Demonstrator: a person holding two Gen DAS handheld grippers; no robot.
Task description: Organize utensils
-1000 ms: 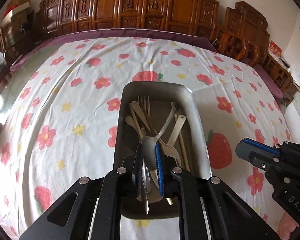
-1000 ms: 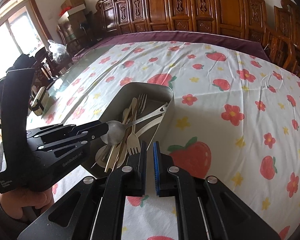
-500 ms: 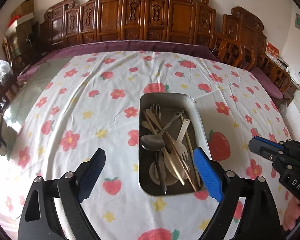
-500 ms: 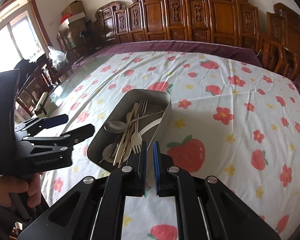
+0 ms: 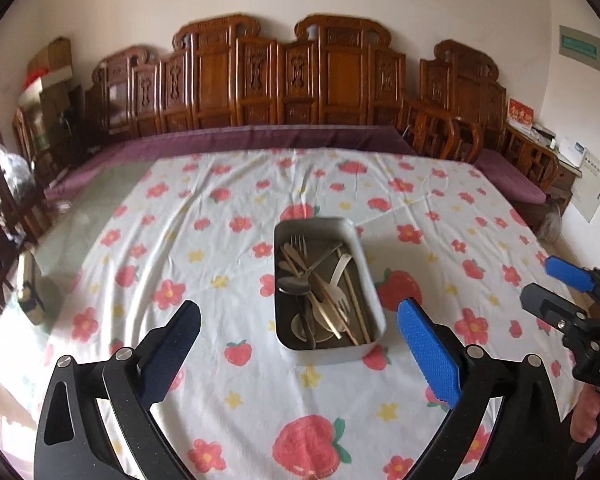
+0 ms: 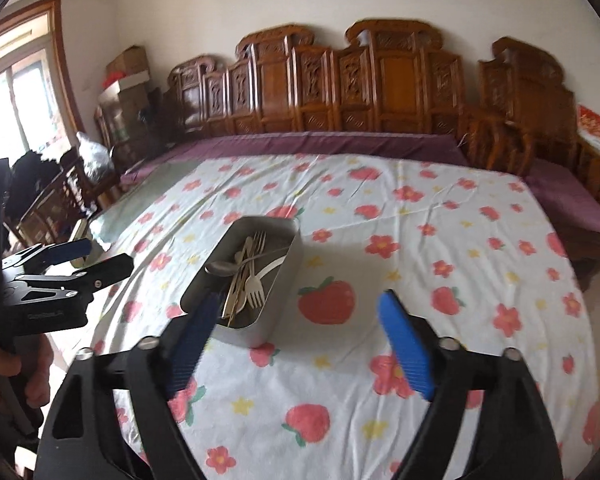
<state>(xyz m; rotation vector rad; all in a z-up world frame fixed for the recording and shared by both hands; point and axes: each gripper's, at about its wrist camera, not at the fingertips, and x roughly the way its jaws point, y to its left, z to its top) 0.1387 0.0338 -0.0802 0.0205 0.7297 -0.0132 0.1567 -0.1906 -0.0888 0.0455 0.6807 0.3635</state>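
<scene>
1. The left claw [image 5: 298, 322] is hanging spread wide, gripping nothing
2. The right claw [image 6: 298, 308] is gaping too, empty
3. The metal tray [image 5: 370, 276] is sitting mid-desk, holding utensils [image 5: 320, 292]

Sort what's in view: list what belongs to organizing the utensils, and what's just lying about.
Job:
metal tray
metal spoon
forks
chopsticks
left gripper, open
right gripper, open

Lying about:
floral tablecloth
carved wooden chairs
cardboard boxes
</scene>
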